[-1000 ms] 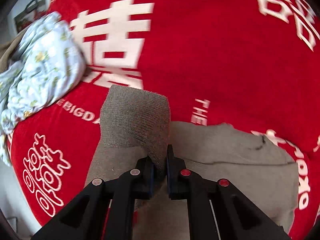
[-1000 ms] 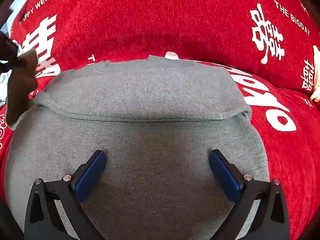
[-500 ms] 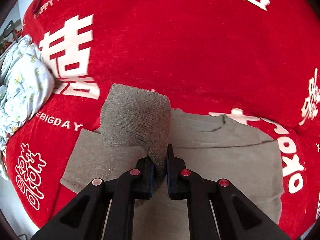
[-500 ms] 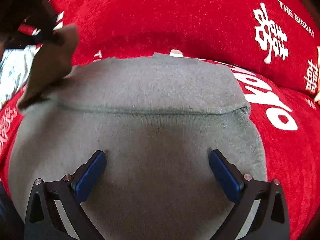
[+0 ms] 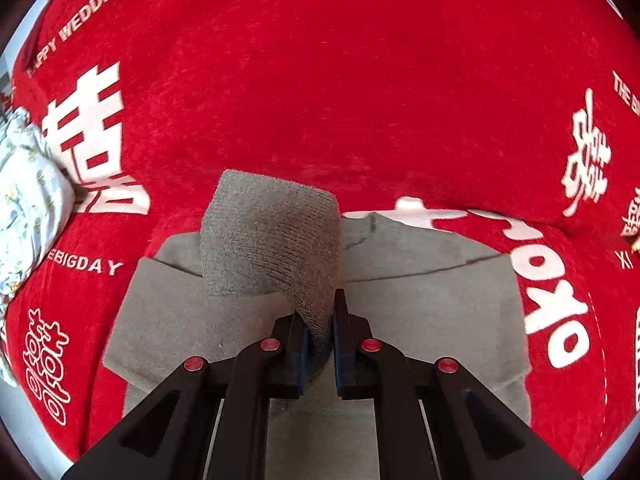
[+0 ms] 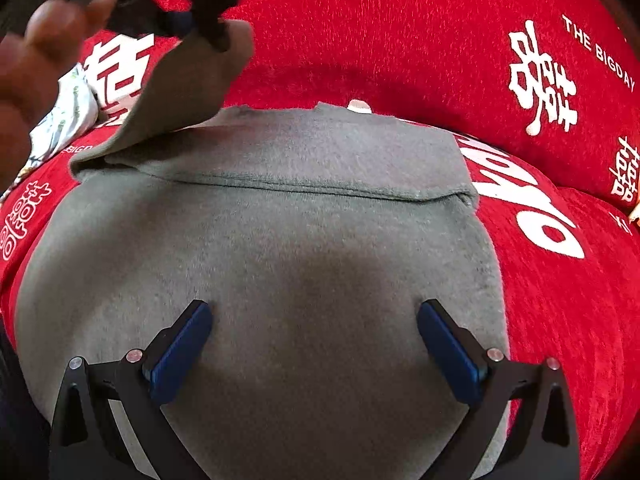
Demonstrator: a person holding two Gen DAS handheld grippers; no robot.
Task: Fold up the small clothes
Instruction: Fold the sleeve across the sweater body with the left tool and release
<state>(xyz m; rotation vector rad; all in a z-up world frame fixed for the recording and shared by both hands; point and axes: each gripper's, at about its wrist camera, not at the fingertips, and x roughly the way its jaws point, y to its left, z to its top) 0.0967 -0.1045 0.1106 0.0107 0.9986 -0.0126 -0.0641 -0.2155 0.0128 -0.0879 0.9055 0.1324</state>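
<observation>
Two grippers are shown over one grey knit garment (image 6: 304, 240) that is spread on a red printed cloth (image 5: 320, 80). At far left, a crumpled floral fabric (image 5: 28, 200) is seen lying on the red cloth, apart from the garment. Next, the left gripper (image 5: 320, 332) is seen with its jaws clamped on a ribbed sleeve (image 5: 276, 240), which is held lifted above the garment's body; in the right wrist view the same sleeve is seen hanging from the left gripper (image 6: 208, 28) at upper left, with a hand (image 6: 36, 64) blurred beside it. At centre, a fold edge (image 6: 320, 192) is seen running across the garment, with the folded panel lying flat behind it. Further right, the right gripper (image 6: 316, 328) is held over the garment's near part with its jaws spread wide and nothing between them; whether its pads touch the knit cannot be told.

Risks are judged as follows. The sleeve could slip from the narrow pinch if it is pulled sideways too fast. The flat panel could be dragged out of line, because the body is not visibly pinned. The sleeve could also be laid down bunched or skewed if it is released while high.
</observation>
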